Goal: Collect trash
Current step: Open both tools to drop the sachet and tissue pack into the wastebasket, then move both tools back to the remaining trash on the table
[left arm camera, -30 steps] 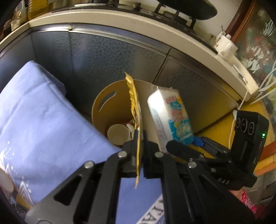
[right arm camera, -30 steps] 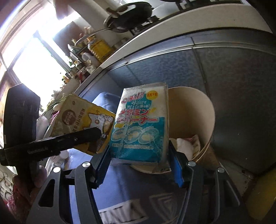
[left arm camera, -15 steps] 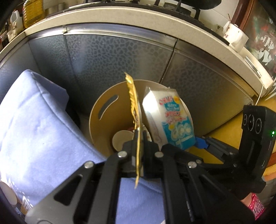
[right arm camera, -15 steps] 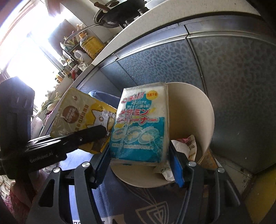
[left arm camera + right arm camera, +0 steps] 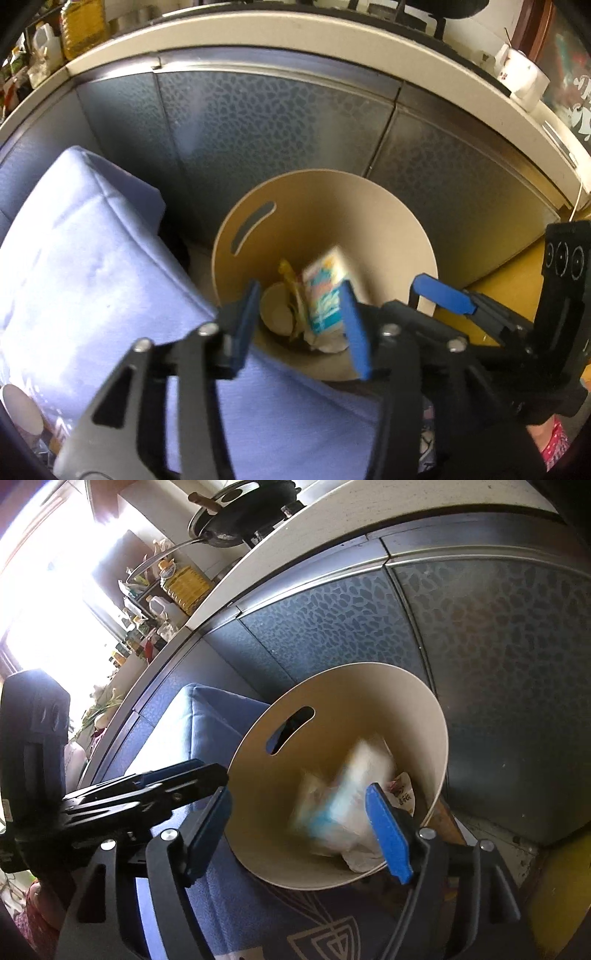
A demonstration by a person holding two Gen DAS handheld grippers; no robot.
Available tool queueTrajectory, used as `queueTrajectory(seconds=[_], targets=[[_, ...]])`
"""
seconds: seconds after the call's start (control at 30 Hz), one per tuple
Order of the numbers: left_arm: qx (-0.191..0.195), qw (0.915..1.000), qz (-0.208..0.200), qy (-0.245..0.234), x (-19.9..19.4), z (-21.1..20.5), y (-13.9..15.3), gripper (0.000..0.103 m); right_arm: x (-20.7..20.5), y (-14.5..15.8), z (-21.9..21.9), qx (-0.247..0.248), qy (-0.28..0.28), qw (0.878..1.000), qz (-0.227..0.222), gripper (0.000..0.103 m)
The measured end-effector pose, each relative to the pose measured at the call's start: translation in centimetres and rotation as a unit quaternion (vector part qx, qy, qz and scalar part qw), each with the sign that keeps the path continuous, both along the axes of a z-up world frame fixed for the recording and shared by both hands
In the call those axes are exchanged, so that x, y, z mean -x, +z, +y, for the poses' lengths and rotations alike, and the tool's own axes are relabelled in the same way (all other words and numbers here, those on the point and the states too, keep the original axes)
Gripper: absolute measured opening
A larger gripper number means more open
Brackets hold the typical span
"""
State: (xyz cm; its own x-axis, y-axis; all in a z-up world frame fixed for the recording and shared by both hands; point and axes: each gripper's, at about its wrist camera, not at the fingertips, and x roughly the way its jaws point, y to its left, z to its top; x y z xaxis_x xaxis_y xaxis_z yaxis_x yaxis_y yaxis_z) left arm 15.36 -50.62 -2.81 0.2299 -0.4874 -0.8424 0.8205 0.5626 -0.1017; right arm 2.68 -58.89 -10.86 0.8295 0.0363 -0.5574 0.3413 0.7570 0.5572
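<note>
A round beige bin (image 5: 388, 221) with a slot handle cut in its wall stands against the dark patterned cabinet doors (image 5: 258, 122), right beside a blue cushion (image 5: 85, 280). Inside the bin, the left wrist view shows a white and blue box (image 5: 327, 291), a thin yellow packet (image 5: 293, 295) just to its left, a pale paper cup (image 5: 275, 310) lying with its mouth facing up and toward the camera, and crumpled white paper (image 5: 328, 341) at the bottom. In the right wrist view the box (image 5: 343, 794) is a motion-blurred white and blue shape inside the bin (image 5: 424, 720), with a printed wrapper (image 5: 400, 794) behind it near the far wall.

The left gripper (image 5: 301, 321) hangs over the near rim of the bin with its fingers spread wide and nothing between them. The box and the yellow packet lie ahead of and below its tips, down in the bin, clear of both blue pads. The right gripper (image 5: 303, 827) is also spread wide and empty above the near rim, and the blurred box sits beyond and below the gap between its fingers. Each gripper shows at the edge of the other's view.

The box stands roughly on end, its long axis running up and away from the left gripper and leaning to the right, printed face toward the camera. The yellow packet stands on its edge alongside, long axis nearly parallel to the box. Blur hides the box's exact tilt in the right wrist view.
</note>
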Motion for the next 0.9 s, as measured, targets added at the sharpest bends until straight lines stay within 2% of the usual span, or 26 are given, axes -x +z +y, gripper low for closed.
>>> queueTrajectory(seconds=[0.2,0.43,0.67,0.9], targets=[[0.003,0.9995,-0.032,-0.003,1.1,0.9,1.1,0.05,0.8,0.5,0.4,-0.002,-0.004,1.0,-0.011,0.073],[0.019,0.9983,-0.052,0.02,2.3,4.1,2.5,0.05,1.1,1.6,1.8,-0.009,0.004,1.0,-0.026,0.073],[0.036,0.9954,-0.065,0.061,3.0,9.5,3.6,0.05,1.7,2.5,5.0,-0.008,0.022,0.999,-0.034,0.073],[0.055,0.9883,-0.076,0.12,3.5,17.5,4.3,0.05,1.7,3.8,9.4,0.0,0.054,0.998,-0.036,0.073]])
